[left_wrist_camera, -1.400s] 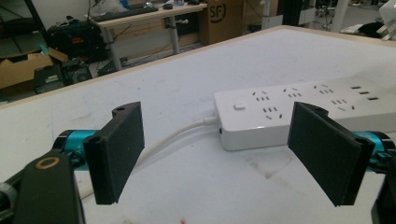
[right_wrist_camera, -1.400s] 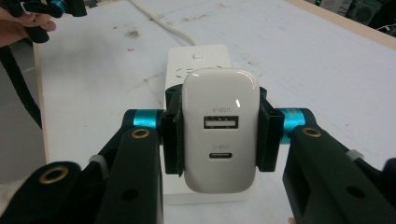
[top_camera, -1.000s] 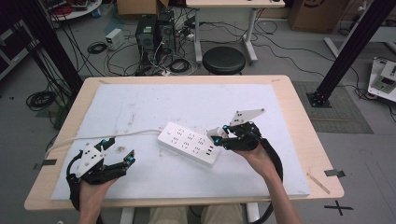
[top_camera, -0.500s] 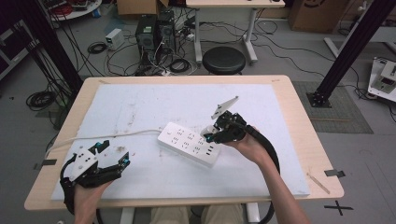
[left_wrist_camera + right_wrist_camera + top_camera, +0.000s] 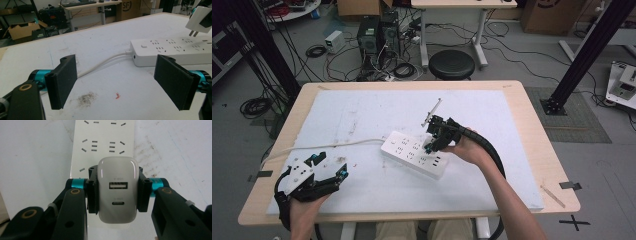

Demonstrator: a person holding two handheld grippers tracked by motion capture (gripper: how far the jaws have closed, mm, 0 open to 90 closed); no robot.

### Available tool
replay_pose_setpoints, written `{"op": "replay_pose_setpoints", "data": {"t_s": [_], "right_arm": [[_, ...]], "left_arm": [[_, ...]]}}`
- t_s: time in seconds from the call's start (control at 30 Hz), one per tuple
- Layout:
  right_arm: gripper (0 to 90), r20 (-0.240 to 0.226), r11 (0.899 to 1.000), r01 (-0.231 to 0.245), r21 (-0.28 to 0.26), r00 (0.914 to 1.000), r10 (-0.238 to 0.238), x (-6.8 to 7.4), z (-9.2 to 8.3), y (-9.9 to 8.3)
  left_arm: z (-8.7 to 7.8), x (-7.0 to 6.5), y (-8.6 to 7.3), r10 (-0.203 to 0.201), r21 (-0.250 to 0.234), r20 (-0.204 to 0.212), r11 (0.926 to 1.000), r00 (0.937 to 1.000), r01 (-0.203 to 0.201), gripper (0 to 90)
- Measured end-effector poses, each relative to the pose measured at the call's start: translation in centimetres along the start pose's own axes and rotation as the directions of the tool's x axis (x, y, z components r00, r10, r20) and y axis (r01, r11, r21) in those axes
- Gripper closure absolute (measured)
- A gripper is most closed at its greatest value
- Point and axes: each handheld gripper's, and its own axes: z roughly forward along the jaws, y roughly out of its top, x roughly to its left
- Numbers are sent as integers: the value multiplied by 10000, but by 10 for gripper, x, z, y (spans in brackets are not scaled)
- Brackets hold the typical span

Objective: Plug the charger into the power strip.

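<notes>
A white power strip (image 5: 414, 152) lies slantwise mid-table, its cord (image 5: 337, 144) running off to the left. My right gripper (image 5: 430, 144) points down over the strip, shut on a white USB charger (image 5: 117, 188) whose two ports face the camera; the strip's sockets (image 5: 102, 146) lie directly beneath. From the left gripper view the charger (image 5: 199, 22) hangs with its prongs just above the power strip (image 5: 172, 48). My left gripper (image 5: 328, 167) rests at the table's near-left corner, open, with nothing between its fingers (image 5: 65, 80).
A white mat (image 5: 492, 150) covers most of the wooden table (image 5: 542, 150). Dirt smudges and a small red scrap (image 5: 117, 95) mark the mat near my left gripper. A round stool (image 5: 452, 64) and tangled cables on the floor sit beyond the far edge.
My right gripper has swung left and tipped down, bringing the charger over the strip. My left gripper drew back a little toward the near-left corner.
</notes>
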Motion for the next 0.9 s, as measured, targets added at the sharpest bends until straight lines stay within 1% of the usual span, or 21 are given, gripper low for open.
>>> {"op": "replay_pose_setpoints", "data": {"t_s": [0.07,0.13,0.17,0.23,0.27,0.43,0.5,0.67,0.73,0.87,0.9], "right_arm": [[631,-30,9998,50,188,10000,-50,0,2,2],[631,-40,9996,109,267,9999,-108,0,3,3],[631,56,9990,160,426,9999,-162,1,5,5],[631,12,9984,193,532,9998,-194,1,7,7],[631,-8,9981,264,565,9996,-264,0,8,7],[631,-28,9975,303,641,9995,-302,0,10,9],[631,-27,9959,388,822,9992,-387,2,14,12],[631,-16,9945,461,940,9989,-462,2,16,15],[631,-126,9943,299,1020,9995,-288,0,16,15],[631,-189,9945,258,1012,9995,-240,-1,16,15],[631,-254,9950,193,976,9995,-169,-2,18,16]], "left_arm": [[0,0,1,57,17,-2,10000,10000,-57,187],[0,0,1,54,-17,7,10000,10000,-54,187],[0,0,1,52,-47,-5,10000,10000,-52,187],[0,0,1,33,-35,-23,10000,10000,-33,187],[-1,0,0,25,-25,-4,10000,10000,-25,187],[-2,-1,-2,24,-20,-28,10000,10000,-24,187],[-2,-1,-2,35,-7,-28,10000,10000,-35,187],[-3,-1,-3,13,39,-28,10000,10000,-13,187],[-3,-1,-3,39,71,-36,10000,10000,-39,187],[-2,-2,-3,53,90,-2,9999,10000,-53,187],[-1,-3,-3,48,84,7,10000,10000,-48,187]]}}
